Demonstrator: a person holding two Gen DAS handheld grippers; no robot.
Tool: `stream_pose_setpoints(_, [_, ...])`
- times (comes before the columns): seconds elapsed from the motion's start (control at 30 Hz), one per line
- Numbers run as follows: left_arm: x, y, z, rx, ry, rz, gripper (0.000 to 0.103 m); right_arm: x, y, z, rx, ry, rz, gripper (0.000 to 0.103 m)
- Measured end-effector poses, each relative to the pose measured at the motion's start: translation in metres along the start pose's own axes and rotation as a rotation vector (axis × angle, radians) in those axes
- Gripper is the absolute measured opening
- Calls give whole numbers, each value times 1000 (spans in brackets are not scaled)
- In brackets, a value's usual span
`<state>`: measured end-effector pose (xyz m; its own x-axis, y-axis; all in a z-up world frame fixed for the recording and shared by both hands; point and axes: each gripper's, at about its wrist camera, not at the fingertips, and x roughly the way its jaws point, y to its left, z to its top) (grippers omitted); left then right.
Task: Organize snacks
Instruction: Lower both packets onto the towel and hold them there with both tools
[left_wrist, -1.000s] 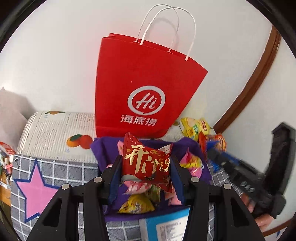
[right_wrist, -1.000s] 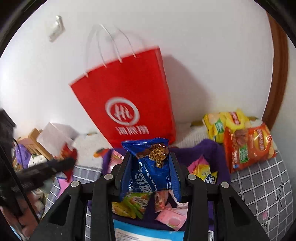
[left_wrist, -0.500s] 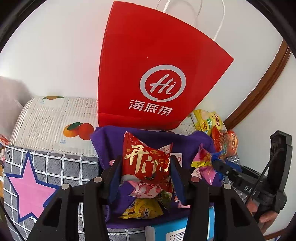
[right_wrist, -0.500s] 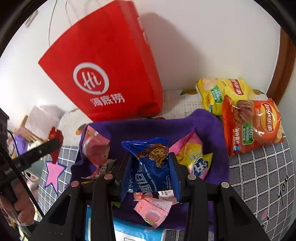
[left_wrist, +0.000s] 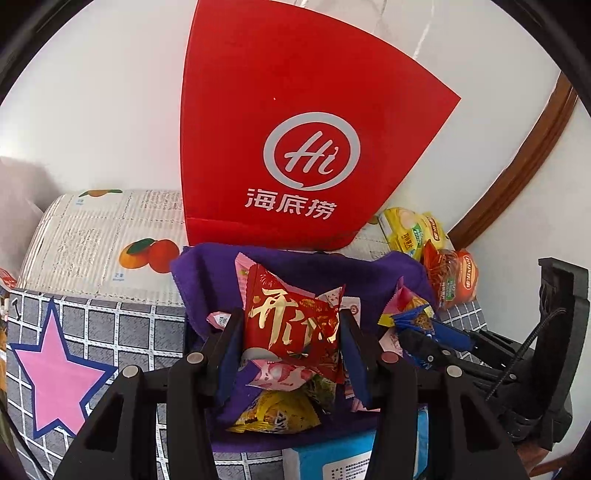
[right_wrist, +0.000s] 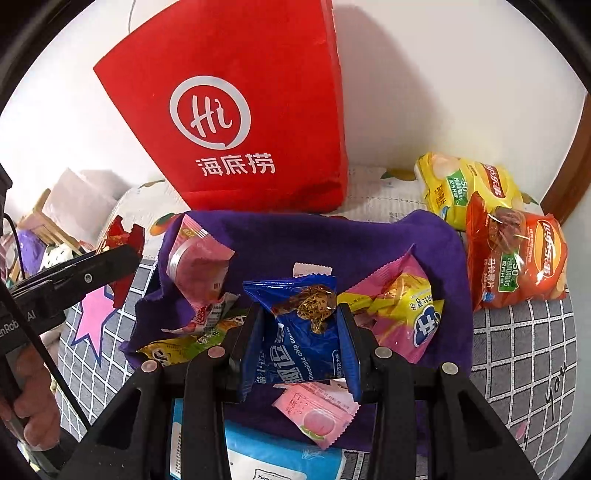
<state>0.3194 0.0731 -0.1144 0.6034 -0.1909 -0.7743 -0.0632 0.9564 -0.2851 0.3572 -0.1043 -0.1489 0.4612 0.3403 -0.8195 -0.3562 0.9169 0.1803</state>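
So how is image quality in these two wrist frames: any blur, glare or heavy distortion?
Left wrist view: strong fisheye bend, the brown wooden trim curving; the red paper bag sharp, its handles washed out against the bright wall; left edge hazy. Right wrist view: sharp centre, readable print on the blue cookie packet; the bag throws a soft shadow on the wall; dark corner vignetting in both.

The red paper bag (right_wrist: 255, 110) blocks the back; chip bags (right_wrist: 513, 251) crowd the right; checked bedding (right_wrist: 524, 354) lies bare at right.
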Motion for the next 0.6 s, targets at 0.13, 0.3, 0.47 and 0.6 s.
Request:
stream_pose_setpoints(0.13, [-1, 0, 0, -7, 0, -1, 47, 4, -2, 0, 4, 6, -21, 39])
stream_pose_setpoints(0.3, [-2, 2, 1, -22, 1, -10, 47, 11, -2, -1, -3, 27, -36, 39])
stream_pose_setpoints(0.47, [-7, 4, 1, -32, -11, -15, 47, 16, 1, -3, -24, 44, -32, 39])
stream_pose_setpoints(0.6, [-7, 7, 2, -41, -11, -14, 47, 19, 3, -4, -36, 55, -34, 39])
